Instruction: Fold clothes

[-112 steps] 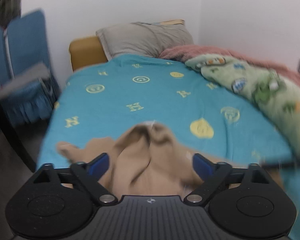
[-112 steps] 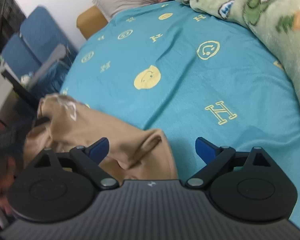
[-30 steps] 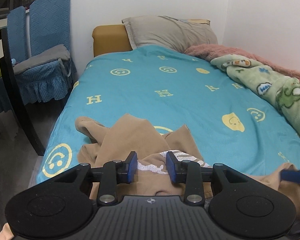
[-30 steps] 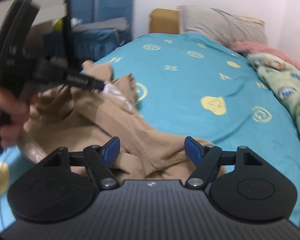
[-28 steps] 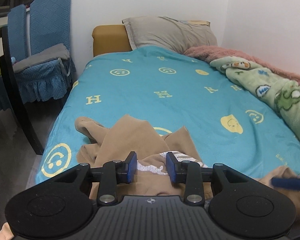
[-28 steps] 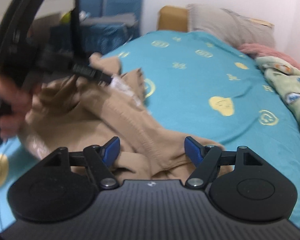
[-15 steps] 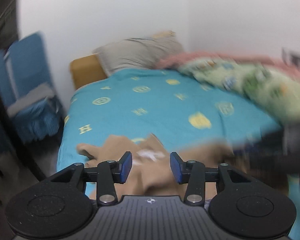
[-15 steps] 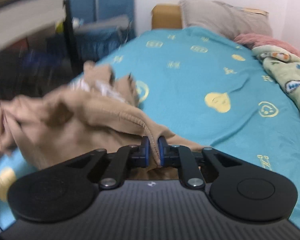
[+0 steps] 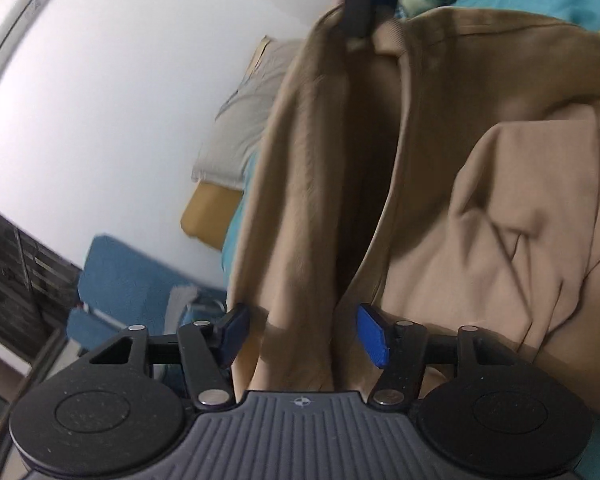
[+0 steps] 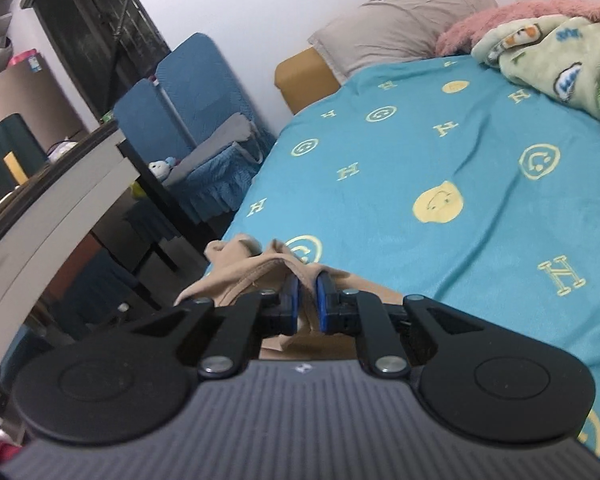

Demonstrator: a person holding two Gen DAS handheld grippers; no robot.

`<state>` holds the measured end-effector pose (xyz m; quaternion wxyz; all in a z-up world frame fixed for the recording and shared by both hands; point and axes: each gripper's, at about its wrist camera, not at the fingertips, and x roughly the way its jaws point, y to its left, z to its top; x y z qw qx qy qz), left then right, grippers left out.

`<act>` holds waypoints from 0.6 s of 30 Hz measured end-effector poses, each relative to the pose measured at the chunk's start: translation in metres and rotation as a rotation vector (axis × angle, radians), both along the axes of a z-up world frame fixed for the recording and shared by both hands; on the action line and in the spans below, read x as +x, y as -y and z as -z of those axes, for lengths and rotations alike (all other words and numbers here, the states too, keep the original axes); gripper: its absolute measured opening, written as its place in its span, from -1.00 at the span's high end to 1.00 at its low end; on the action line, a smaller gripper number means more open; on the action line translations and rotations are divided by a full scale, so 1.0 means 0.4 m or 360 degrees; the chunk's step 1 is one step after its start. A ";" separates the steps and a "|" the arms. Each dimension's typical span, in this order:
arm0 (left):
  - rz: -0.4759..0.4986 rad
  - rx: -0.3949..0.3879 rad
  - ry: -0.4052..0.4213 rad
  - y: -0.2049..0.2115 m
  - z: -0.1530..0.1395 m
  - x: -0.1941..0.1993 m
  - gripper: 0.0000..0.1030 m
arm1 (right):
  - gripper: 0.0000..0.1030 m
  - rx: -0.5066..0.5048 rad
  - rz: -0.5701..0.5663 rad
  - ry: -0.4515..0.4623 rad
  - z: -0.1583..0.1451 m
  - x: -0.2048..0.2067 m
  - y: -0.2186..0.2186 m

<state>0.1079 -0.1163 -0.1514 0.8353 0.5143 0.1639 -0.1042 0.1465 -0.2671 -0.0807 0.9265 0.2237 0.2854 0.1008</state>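
Right tongs clamped on tan garment — lifted off the bed; left tongs apart, astride a hanging fold — clamp next

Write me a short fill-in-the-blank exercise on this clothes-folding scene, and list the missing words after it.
1. The right gripper is shut on the ____ garment.
2. The left gripper has its jaws ____, with cloth hanging between them.
3. The bed sheet is ____ with yellow smiley faces.
4. The grey ____ lies at the head of the bed.

Missing words: tan; open; turquoise; pillow
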 end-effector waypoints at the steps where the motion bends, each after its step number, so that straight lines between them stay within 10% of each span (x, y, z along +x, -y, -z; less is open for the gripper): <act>1: -0.0025 -0.0029 -0.0016 -0.009 -0.011 0.006 -0.09 | 0.75 -0.0022 0.0008 0.0005 -0.001 0.001 0.001; 5: -0.0101 -0.0170 -0.0112 -0.050 -0.056 0.027 0.80 | 0.75 -0.0080 0.0020 0.0028 -0.002 0.003 0.001; 11: 0.0066 -0.0412 -0.0149 -0.117 -0.177 -0.062 0.88 | 0.75 -0.0231 0.0028 0.0094 -0.040 -0.025 -0.013; 18: 0.0143 -0.1093 -0.0731 -0.280 -0.260 -0.039 0.89 | 0.75 -0.0296 -0.0183 -0.0005 -0.073 -0.106 -0.013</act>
